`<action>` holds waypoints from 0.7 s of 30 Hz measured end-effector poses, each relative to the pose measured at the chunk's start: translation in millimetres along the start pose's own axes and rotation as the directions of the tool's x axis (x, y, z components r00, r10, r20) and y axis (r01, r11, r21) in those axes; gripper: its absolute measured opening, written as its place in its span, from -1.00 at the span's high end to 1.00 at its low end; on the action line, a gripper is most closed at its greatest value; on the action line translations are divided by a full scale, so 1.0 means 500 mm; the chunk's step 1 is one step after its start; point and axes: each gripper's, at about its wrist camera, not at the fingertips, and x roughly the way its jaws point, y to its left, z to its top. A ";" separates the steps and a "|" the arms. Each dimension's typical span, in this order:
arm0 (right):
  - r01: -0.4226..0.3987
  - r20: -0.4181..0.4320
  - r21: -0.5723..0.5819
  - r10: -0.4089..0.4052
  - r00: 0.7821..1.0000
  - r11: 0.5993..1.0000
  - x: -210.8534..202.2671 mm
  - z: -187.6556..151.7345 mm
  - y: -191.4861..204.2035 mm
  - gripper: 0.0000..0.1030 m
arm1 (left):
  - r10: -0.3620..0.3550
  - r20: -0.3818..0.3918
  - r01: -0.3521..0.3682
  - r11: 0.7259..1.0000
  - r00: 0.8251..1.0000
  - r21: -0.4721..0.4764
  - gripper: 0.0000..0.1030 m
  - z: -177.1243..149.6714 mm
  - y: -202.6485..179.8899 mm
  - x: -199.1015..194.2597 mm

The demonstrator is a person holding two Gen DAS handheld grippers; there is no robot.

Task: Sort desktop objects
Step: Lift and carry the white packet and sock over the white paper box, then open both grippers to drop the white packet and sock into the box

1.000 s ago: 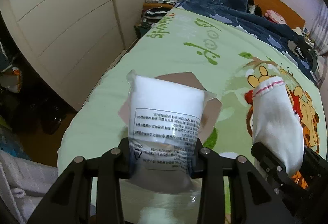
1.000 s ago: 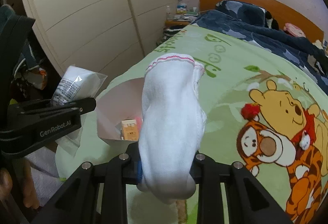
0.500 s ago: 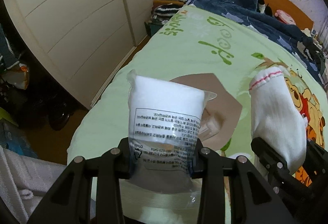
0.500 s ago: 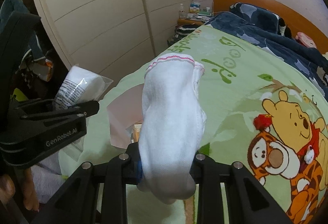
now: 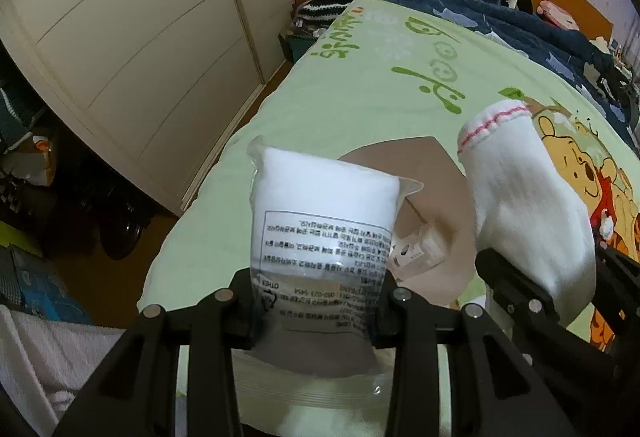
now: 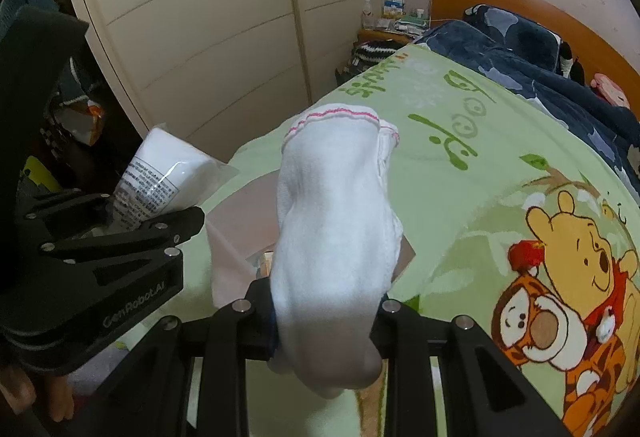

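Left gripper [image 5: 316,301] is pinching a clear bag of white stuff [image 5: 324,221], and right gripper [image 6: 324,321] is squeezing a white sock [image 6: 336,229] above the green bedspread [image 6: 460,173].

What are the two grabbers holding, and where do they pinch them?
The left hand-held gripper pinches the clear packet of white stuff near its bottom. The right hand-held gripper pinches the white sock near its closed end.

Left tongs [image 5: 316,301] are clamped on a clear plastic pack [image 5: 324,233] with white stuff inside, right over the bed [image 5: 360,97]. Beside the pack, the right tongs [image 5: 548,301] pinch a white sock [image 5: 524,197].
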 end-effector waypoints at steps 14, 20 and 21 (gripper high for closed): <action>-0.009 -0.113 -0.024 0.006 0.994 1.000 0.099 0.021 0.008 0.47 | 0.018 -0.066 -0.016 0.999 0.998 0.035 0.21 0.028 -0.004 0.086; -0.024 -0.153 -0.044 0.017 0.988 0.999 0.127 0.026 0.013 0.45 | 0.005 -0.088 0.001 0.998 0.996 0.060 0.15 0.034 -0.013 0.107; -0.027 -0.160 -0.047 0.019 0.987 0.999 0.130 0.026 0.015 0.41 | 0.002 -0.090 0.003 0.998 0.996 0.062 0.08 0.035 -0.013 0.108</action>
